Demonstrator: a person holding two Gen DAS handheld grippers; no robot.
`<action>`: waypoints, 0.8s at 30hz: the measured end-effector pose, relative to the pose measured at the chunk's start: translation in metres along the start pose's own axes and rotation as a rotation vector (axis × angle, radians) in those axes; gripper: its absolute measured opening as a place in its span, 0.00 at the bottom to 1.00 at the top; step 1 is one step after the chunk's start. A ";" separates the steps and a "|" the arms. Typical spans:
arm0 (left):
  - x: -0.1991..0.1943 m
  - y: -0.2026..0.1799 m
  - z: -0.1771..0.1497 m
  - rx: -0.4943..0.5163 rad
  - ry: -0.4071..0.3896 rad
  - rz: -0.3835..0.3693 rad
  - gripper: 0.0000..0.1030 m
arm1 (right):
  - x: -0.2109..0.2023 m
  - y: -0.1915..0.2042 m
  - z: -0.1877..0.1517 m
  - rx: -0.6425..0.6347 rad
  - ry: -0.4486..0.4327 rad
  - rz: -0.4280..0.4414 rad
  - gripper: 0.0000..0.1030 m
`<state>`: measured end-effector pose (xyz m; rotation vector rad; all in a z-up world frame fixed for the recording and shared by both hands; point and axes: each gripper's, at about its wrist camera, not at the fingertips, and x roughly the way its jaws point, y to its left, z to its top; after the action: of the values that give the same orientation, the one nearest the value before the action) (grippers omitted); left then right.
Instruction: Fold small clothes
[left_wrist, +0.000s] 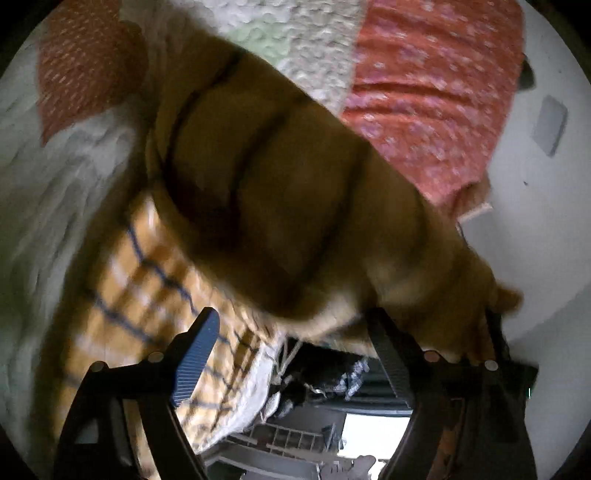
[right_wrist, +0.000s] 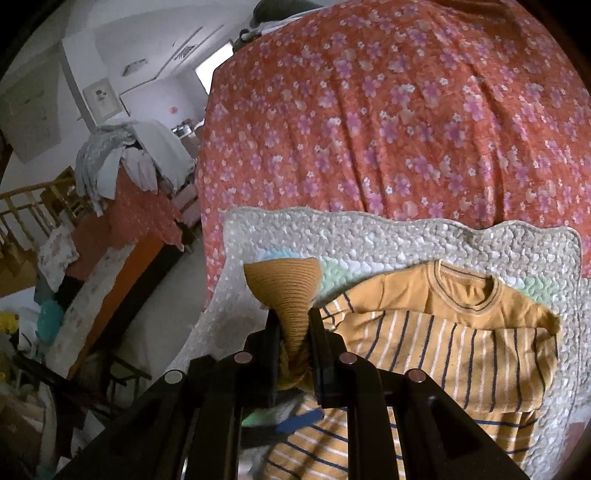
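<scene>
A small mustard-yellow shirt (right_wrist: 454, 332) with navy and white stripes lies on a white quilted mat (right_wrist: 369, 236), its neck toward the far right. My right gripper (right_wrist: 293, 317) is shut on the shirt's ribbed cuff (right_wrist: 284, 284), which fans out above the fingers. In the left wrist view the shirt (left_wrist: 280, 199) is blurred and fills the middle, lifted close to the camera. My left gripper (left_wrist: 295, 332) is open; the blue-padded left finger (left_wrist: 195, 358) lies over striped fabric, and cloth drapes over the right finger.
An orange floral bedspread (right_wrist: 406, 110) covers the bed beyond the mat. A pile of grey and white laundry (right_wrist: 129, 155) sits at the left on furniture. A wooden railing (right_wrist: 29, 206) stands far left. The bed edge drops off left of the mat.
</scene>
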<state>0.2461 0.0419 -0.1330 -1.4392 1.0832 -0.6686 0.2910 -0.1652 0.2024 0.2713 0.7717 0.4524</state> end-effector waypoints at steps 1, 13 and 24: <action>0.003 -0.003 0.008 0.000 -0.014 0.025 0.79 | -0.003 -0.005 0.002 0.008 -0.009 -0.004 0.14; 0.023 -0.115 0.029 0.449 -0.158 0.493 0.20 | -0.007 -0.151 0.004 0.157 -0.047 -0.324 0.14; 0.015 -0.022 0.009 0.377 -0.062 0.722 0.24 | 0.016 -0.307 -0.082 0.455 0.118 -0.547 0.17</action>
<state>0.2656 0.0311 -0.1165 -0.6652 1.2445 -0.2772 0.3319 -0.4184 0.0147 0.4414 1.0202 -0.2325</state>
